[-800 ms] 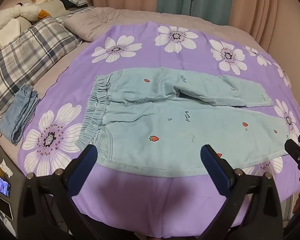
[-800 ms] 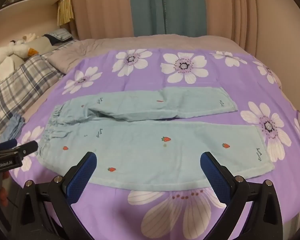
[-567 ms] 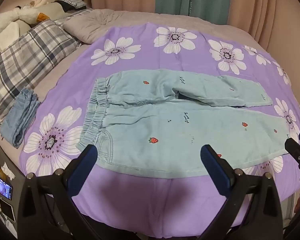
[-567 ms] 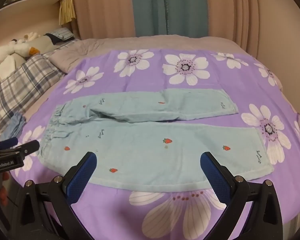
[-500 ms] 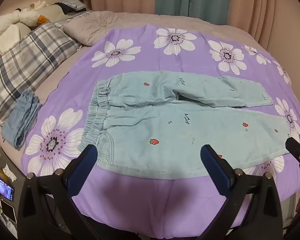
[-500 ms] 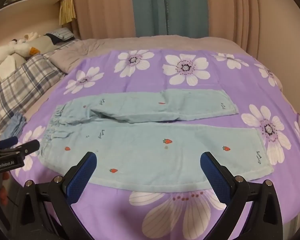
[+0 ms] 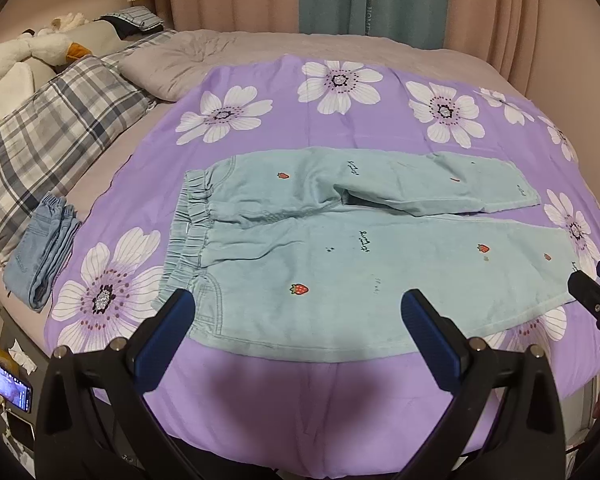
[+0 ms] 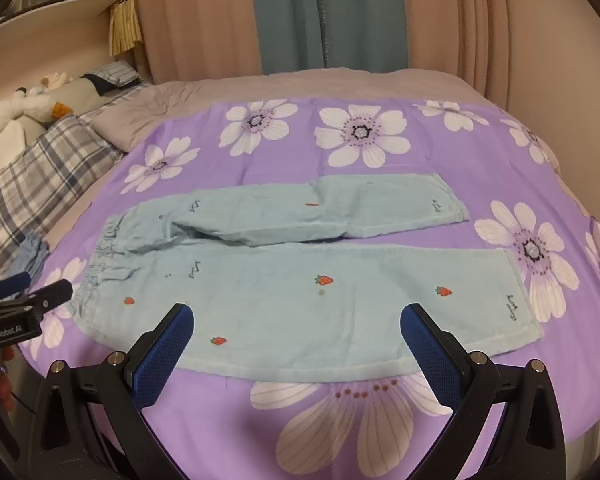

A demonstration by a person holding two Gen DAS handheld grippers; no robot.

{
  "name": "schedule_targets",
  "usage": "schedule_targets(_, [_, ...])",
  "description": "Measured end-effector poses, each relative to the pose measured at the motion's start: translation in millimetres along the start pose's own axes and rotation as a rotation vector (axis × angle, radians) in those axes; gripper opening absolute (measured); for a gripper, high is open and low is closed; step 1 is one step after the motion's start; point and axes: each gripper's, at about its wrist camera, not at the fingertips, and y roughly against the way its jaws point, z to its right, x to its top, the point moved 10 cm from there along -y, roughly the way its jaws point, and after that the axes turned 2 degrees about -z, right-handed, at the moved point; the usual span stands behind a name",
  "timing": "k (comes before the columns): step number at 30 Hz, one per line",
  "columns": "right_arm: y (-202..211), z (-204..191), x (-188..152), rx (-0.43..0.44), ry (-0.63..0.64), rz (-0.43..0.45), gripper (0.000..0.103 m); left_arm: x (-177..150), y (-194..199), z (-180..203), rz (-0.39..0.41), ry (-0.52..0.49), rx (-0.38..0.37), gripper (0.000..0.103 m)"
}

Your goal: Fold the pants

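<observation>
Clearly the pants [image 7: 340,264] are soft, light cloth with little stiffness (they will sag and drag if lifted from one point), lying flat and unfolded on the purple sheet [image 7: 283,396] near the bed's front edge, waistband [image 7: 187,236] toward the pillow side. Both claws hang released over that edge, nothing between their jaws: left claw [image 7: 297,322], right claw [image 8: 295,336]. Best holds, I judge, are the thick elastic waistband and the hems [image 8: 520,300], taken together.

Dim warm indoor light is washing both fisheye views pinkish. Edges are bowing hard, corners vignetting black. A soft shadow is falling on the purple sheet [image 7: 259,392] nearest the cameras. Focus is holding; no glare.
</observation>
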Motion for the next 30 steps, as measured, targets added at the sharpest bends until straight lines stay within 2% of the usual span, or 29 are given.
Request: schedule_targets(30, [0.3,4.4,-2.9,0.002,-0.015,-0.005,0.102,-2.3,-4.6,5.8,-0.014,-0.01,-0.008,0.103])
